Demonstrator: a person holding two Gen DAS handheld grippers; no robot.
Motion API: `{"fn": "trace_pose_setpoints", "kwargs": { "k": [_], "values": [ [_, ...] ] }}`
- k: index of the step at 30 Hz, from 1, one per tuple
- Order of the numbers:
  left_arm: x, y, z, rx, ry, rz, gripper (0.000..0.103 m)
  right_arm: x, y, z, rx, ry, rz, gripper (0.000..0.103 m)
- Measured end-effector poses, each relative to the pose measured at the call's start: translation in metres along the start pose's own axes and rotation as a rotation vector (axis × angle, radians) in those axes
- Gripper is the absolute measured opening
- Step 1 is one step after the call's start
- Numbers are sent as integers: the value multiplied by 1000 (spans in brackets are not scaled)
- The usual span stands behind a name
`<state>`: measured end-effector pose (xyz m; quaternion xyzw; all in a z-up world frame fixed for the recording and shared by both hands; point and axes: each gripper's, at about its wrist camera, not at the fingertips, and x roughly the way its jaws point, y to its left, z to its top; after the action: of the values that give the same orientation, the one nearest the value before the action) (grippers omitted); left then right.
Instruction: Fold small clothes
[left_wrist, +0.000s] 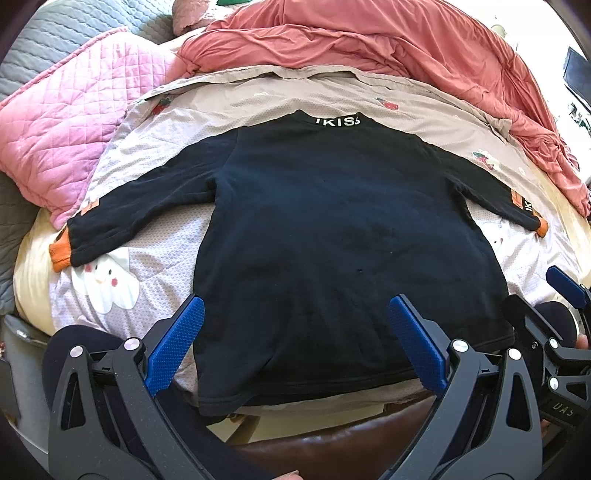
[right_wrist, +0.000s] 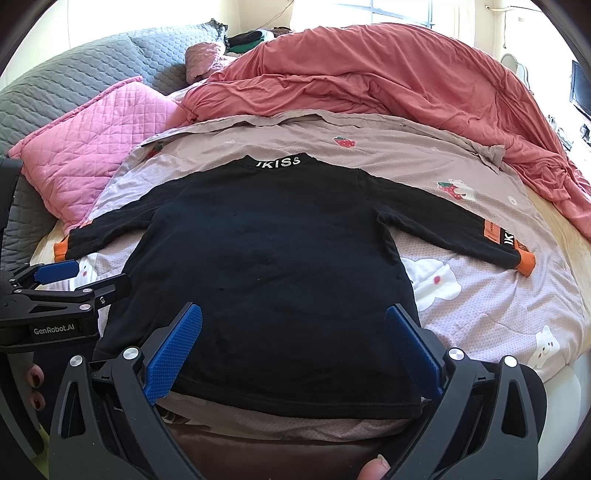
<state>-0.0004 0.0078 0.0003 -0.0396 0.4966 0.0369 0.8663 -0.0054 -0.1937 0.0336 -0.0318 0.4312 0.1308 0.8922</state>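
A small black long-sleeved top (left_wrist: 332, 229) lies flat, back up, on a lilac bed sheet (left_wrist: 155, 266), sleeves spread, orange cuffs (left_wrist: 61, 254), white "IKISS" on the collar. It also shows in the right wrist view (right_wrist: 273, 266). My left gripper (left_wrist: 295, 339) is open and empty above the hem, toward its left side. My right gripper (right_wrist: 293, 343) is open and empty above the hem's right part. The left gripper shows at the left edge of the right wrist view (right_wrist: 66, 280); the right gripper shows at the right edge of the left wrist view (left_wrist: 565, 291).
A pink quilted pillow (left_wrist: 66, 133) lies at the left. A coral-red duvet (left_wrist: 388, 48) is bunched across the back and right. A grey quilted cover (right_wrist: 92, 66) lies at the far left. The bed's front edge (right_wrist: 295, 432) is just below the hem.
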Motion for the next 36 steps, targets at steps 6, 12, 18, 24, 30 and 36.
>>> {"fn": "trace_pose_setpoints", "kwargs": {
  "k": [6, 12, 18, 24, 30, 36],
  "values": [
    [5, -1, -1, 2, 8, -2, 94, 0, -1, 1, -3, -5, -2, 99],
    [11, -6, 6, 7, 18, -5, 94, 3, -3, 8, -2, -16, 1, 99],
    [22, -7, 22, 4, 16, 9, 94, 12, -7, 26, -4, -36, -8, 99],
    [32, -4, 40, -13, 17, 17, 94, 23, -15, 46, 2, -57, -23, 99],
    [42, -6, 59, -17, 10, 22, 94, 42, -26, 66, 17, -61, -41, 99],
    [56, -7, 82, -35, 16, 35, 94, 65, -38, 88, 32, -68, -50, 99]
  ]
}}
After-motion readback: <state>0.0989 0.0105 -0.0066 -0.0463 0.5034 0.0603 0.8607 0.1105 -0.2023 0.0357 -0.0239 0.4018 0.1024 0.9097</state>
